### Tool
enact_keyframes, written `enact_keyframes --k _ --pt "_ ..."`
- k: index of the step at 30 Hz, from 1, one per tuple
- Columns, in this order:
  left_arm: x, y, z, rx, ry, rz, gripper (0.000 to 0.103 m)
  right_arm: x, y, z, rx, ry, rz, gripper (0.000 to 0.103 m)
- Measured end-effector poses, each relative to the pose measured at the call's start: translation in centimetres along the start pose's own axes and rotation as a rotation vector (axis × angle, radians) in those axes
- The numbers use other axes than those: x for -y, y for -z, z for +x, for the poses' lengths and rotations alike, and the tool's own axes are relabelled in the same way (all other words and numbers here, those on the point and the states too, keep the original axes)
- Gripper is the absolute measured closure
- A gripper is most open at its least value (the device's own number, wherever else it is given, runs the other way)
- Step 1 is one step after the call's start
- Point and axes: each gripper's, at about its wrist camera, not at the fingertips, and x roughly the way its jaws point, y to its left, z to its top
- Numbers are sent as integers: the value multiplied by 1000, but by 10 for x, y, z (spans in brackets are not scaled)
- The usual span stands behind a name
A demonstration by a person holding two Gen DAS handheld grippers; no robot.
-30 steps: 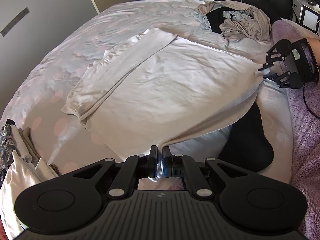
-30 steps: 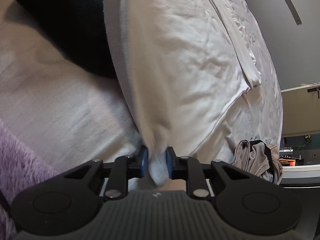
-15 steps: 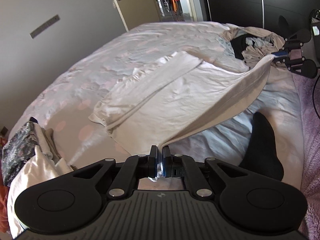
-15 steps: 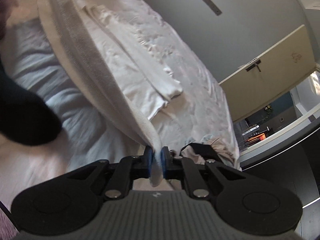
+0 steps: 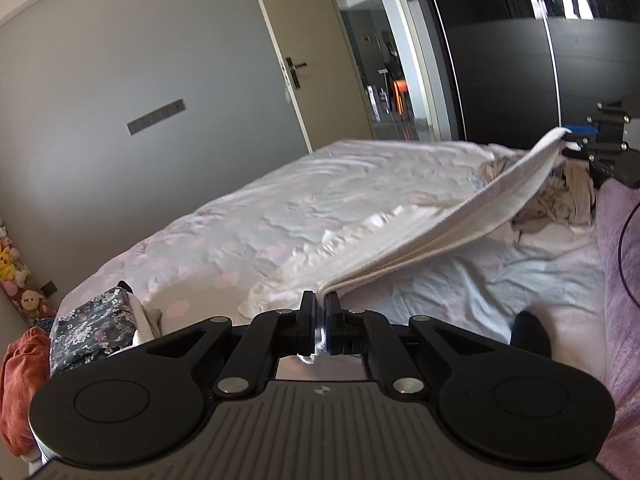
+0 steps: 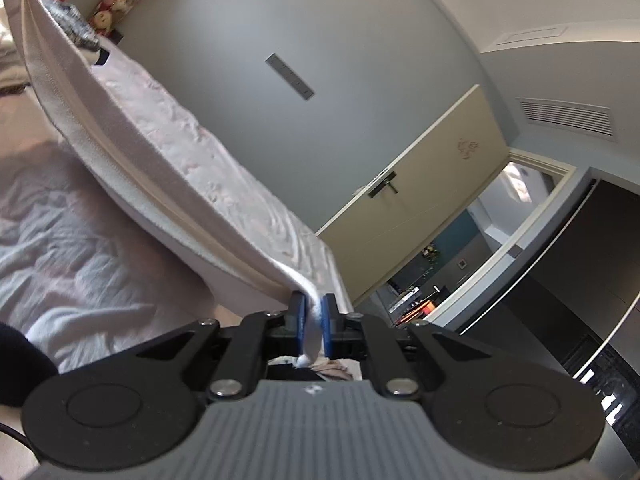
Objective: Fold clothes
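A white garment (image 5: 460,232) hangs stretched in the air between both grippers above the bed (image 5: 280,216). My left gripper (image 5: 320,312) is shut on one corner of its hem. My right gripper (image 6: 313,316) is shut on the other corner; in the left wrist view the right gripper (image 5: 580,138) shows at the far right, held high with the cloth's end in its blue pads. In the right wrist view the white garment (image 6: 120,152) runs as a taut band from the pads to the upper left. Its lower part still lies crumpled on the bed.
A heap of loose beige and grey clothes (image 5: 560,196) lies at the bed's far right. Folded clothes, a dark floral piece (image 5: 92,316) on top, are stacked at the near left. A black sock-clad foot (image 5: 532,332) rests on the sheet. A purple blanket (image 5: 620,280) borders the right edge.
Both grippers have risen, lifting the garment's hem off the bed into a taut band. Both views have tilted up, so the wall and door now fill them.
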Motion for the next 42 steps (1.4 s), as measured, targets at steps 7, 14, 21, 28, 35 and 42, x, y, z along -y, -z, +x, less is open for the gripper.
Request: enact_keyframes --k 7,14,21,28,35,42 --pt "-11 4 -39 47 -35 -67 101 28 -18 -43 66 126 -7 103" --pt "-11 10 -35 9 -45 -64 103 62 -16 -49 0 -5 108 103" --pt "2 28 -8 -96 33 -8 103 -21 6 -13 -117 -358 64 102" --pt "22 46 36 -247 185 162 101 -84 20 2 -182 -549 -25 99" --pt "54 58 68 -381 319 487 81 -100 31 10 -246 -625 9 94" --pt "84 77 96 -455 401 753 63 -113 46 18 -307 -661 32 78"
